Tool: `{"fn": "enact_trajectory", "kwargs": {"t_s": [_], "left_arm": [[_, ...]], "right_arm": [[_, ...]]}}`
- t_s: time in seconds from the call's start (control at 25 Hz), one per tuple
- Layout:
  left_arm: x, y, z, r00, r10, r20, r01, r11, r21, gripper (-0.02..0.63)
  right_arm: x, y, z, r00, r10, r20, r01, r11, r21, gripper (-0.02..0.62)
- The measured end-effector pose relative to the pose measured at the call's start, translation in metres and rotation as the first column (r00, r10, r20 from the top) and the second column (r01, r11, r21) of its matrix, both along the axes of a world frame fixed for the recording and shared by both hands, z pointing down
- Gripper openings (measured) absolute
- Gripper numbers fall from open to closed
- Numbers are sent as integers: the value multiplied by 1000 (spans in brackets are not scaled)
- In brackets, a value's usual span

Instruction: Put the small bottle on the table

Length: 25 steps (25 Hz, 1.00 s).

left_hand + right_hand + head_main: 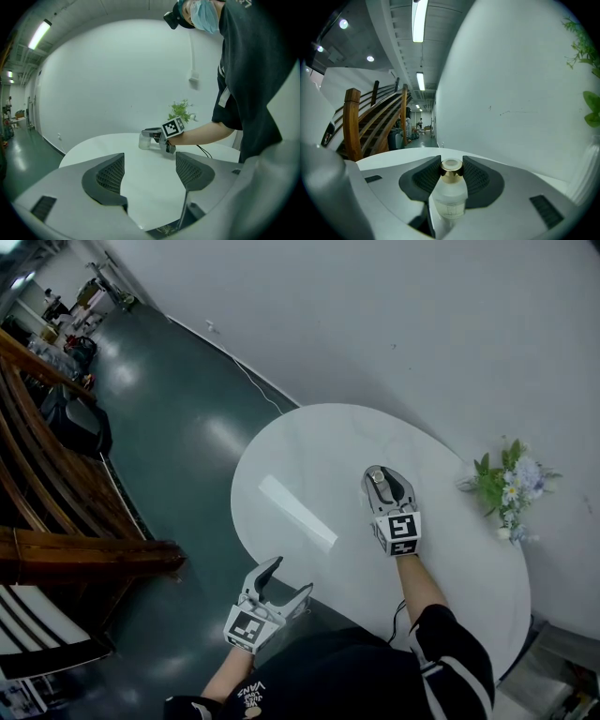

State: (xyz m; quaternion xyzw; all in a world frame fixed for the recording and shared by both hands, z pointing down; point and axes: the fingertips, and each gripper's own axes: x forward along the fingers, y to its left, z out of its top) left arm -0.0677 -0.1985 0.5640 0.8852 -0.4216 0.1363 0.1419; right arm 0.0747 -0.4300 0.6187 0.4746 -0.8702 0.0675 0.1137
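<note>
The small bottle [449, 196], clear with a gold cap, stands upright between the dark pads of my right gripper [451, 174], which is shut on it. From the head view, that gripper [382, 481] reaches over the middle of the round white table [300, 451], with the bottle [377, 478] at its tip. The left gripper view shows the bottle [146, 140] low at the tabletop; whether it touches is unclear. My left gripper [284, 579] hangs open and empty at the table's near edge.
A bunch of green leaves and pale flowers [506, 488] lies at the table's right rim by the white wall. A wooden staircase [56, 521] rises at the left over dark green floor. A thin cable [255, 382] runs along the floor by the wall.
</note>
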Motion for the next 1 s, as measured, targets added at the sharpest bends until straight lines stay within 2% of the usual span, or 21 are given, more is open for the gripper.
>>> {"fn": "enact_trajectory", "kwargs": {"t_s": [0.12, 0.24, 0.56, 1.0], "left_arm": [[-1, 0, -1, 1000, -2, -5, 2, 1000, 7, 373], [-3, 1, -4, 1000, 2, -1, -1, 1000, 21, 373], [-2, -4, -27, 999, 18, -42, -14, 996, 86, 365], [-1, 5, -45, 995, 76, -59, -65, 984, 168, 235]], "right_arm": [[0, -1, -1, 1000, -2, 9, 2, 1000, 1, 158], [2, 2, -9, 1000, 13, 21, -13, 1000, 7, 199], [7, 25, -42, 997, 44, 62, -47, 998, 42, 199], [19, 76, -74, 991, 114, 74, -120, 989, 81, 184]]}}
